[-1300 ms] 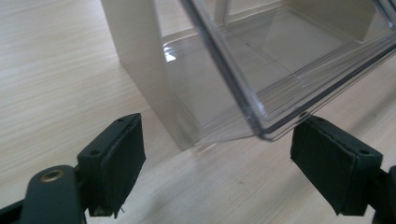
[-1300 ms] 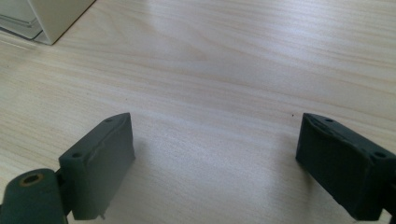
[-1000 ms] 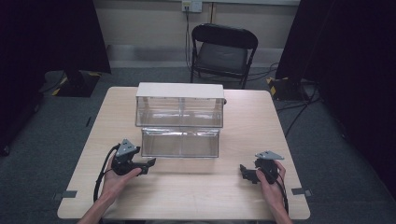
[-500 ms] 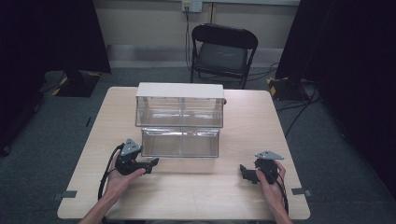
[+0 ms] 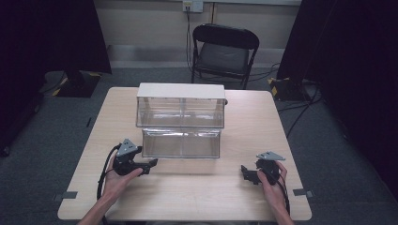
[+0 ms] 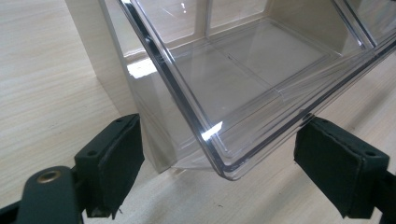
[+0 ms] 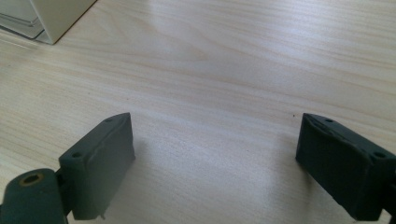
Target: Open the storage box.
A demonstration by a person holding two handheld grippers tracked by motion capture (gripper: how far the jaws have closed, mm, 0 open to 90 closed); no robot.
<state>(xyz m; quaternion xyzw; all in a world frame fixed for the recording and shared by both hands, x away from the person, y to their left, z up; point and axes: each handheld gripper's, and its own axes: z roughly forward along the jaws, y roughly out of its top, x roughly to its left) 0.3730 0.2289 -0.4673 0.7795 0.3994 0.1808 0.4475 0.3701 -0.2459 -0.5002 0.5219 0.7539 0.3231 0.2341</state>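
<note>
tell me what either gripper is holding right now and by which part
Nothing is held. The left gripper is open, its fingers either side of the clear drawer's front corner without touching. The right gripper is open over bare table.

Directly ahead of the left gripper (image 5: 151, 165), the pulled-out clear plastic drawer (image 6: 243, 88) of the two-tier clear plastic drawer cabinet with a white top (image 5: 180, 90) blocks the way: its front corner juts out between the wide-apart jaws, just above the light wooden table (image 5: 202, 197), and the cabinet's pale side wall stands just behind the jaw at that view's left. Ahead of the right gripper (image 5: 245, 172), between its wide-apart jaws, lies bare tabletop with nothing standing on it, the cabinet's corner being well off toward that view's upper left. Between the two grippers, the strip of table in front of the drawer is free for a pass.
</note>
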